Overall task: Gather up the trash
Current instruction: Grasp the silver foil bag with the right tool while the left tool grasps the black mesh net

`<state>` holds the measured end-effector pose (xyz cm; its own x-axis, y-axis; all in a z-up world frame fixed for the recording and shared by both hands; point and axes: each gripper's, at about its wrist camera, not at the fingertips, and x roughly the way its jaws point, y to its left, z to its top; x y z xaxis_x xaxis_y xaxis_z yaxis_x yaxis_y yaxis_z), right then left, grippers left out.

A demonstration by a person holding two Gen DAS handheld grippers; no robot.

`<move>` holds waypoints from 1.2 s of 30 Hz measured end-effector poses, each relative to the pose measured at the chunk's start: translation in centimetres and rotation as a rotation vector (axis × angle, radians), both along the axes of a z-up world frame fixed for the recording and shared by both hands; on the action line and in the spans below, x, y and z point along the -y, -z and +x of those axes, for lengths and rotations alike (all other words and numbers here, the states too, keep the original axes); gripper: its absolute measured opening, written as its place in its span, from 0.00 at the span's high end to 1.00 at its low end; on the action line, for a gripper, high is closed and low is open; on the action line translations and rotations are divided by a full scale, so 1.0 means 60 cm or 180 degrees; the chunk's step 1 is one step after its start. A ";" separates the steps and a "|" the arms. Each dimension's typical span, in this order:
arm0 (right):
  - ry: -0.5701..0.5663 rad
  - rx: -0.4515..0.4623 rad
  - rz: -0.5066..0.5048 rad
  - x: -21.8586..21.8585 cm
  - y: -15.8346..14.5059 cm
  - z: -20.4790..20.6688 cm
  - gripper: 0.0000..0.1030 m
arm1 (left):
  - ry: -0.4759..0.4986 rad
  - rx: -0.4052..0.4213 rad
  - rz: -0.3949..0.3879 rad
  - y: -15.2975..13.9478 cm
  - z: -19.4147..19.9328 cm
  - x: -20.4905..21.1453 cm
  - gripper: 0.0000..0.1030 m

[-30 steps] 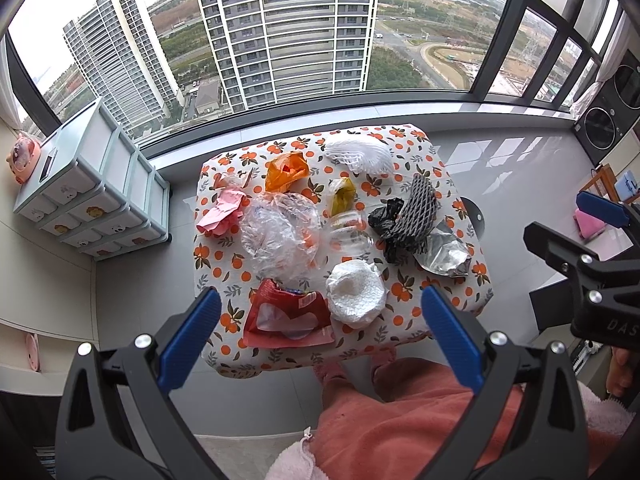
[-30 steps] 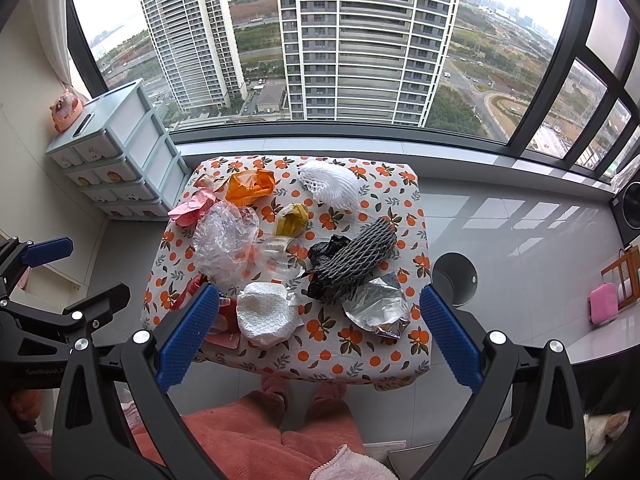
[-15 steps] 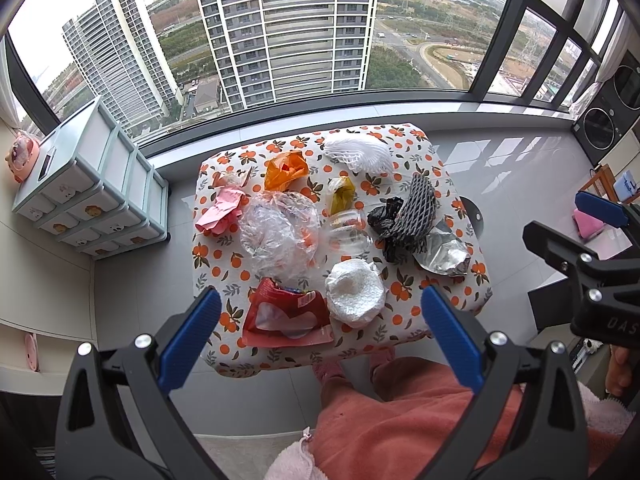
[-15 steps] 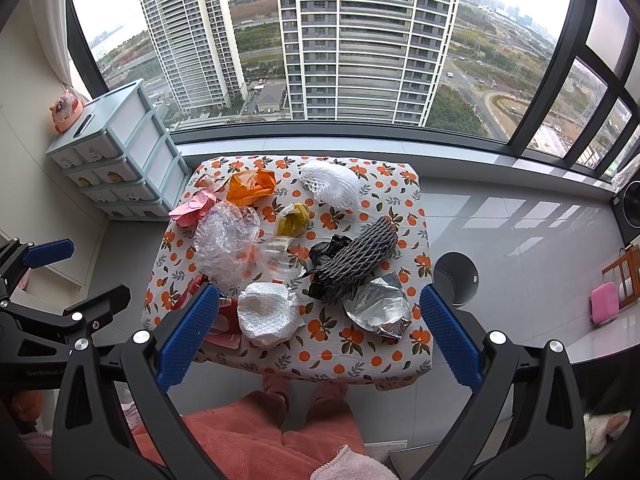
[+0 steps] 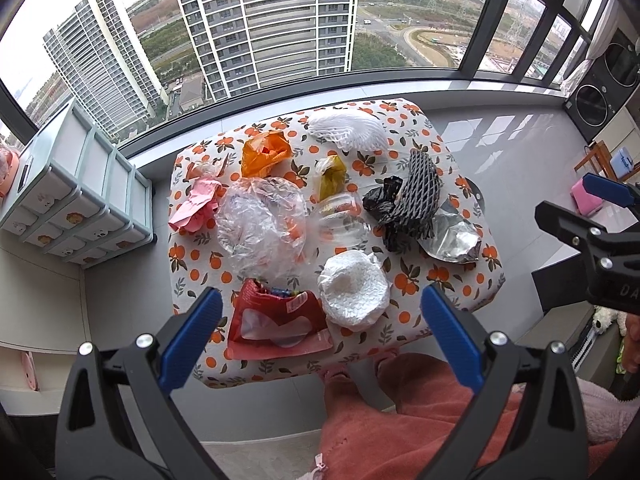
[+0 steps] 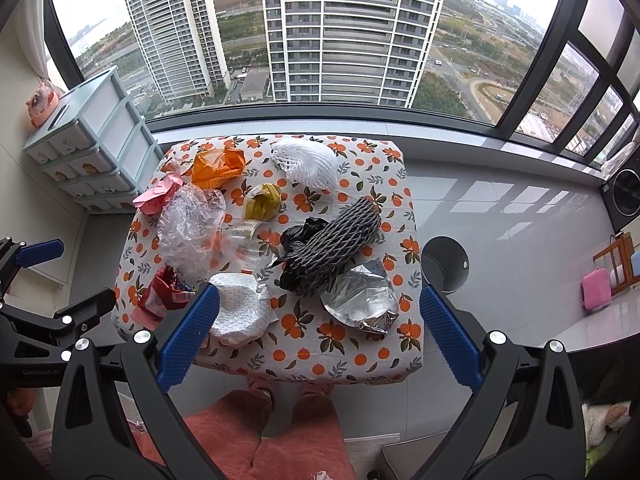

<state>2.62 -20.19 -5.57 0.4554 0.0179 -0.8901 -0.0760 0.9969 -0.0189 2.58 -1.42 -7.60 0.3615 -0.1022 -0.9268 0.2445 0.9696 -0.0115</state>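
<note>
Fingers of your left gripper [image 5: 318,330] are spread wide, empty, above the table [image 5: 448,288]; the red bag [image 5: 276,322] lies at its near edge. Your right gripper [image 6: 316,334] gapes too; right of that table stands perhaps a bin [image 6: 445,264].

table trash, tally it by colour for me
white: 2
black: 2
clear: 2
orange: 1
pink: 1
yellow: 1
red: 1
silver: 1
total: 11
</note>
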 end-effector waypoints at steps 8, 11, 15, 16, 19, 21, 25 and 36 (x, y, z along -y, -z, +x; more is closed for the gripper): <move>0.0216 -0.0279 0.0022 0.051 0.164 0.021 0.07 | 0.0359 -0.0135 -0.0089 0.118 0.025 0.061 0.04; 0.0404 -0.0338 0.0041 0.087 0.217 0.028 0.07 | 0.0480 -0.0142 -0.0083 0.151 0.039 0.092 0.04; 0.0617 -0.0443 0.0073 0.138 0.290 0.024 0.11 | 0.0634 -0.0096 -0.0094 0.188 0.059 0.138 0.04; 0.0649 -0.0469 0.0080 0.149 0.307 0.024 0.11 | 0.0672 -0.0081 -0.0098 0.197 0.065 0.149 0.04; 0.0701 -0.0534 0.0144 0.168 0.354 0.026 0.11 | 0.0793 -0.0015 -0.0056 0.226 0.081 0.187 0.04; 0.0706 -0.0570 0.0215 0.176 0.381 0.031 0.11 | 0.0882 0.0032 -0.0022 0.242 0.093 0.211 0.04; 0.0684 -0.0615 0.0361 0.178 0.421 0.042 0.17 | 0.1068 0.0115 0.0057 0.276 0.115 0.252 0.04; 0.0474 -0.0728 0.0802 0.166 0.468 0.055 0.56 | 0.1263 0.0200 0.0335 0.364 0.178 0.296 0.10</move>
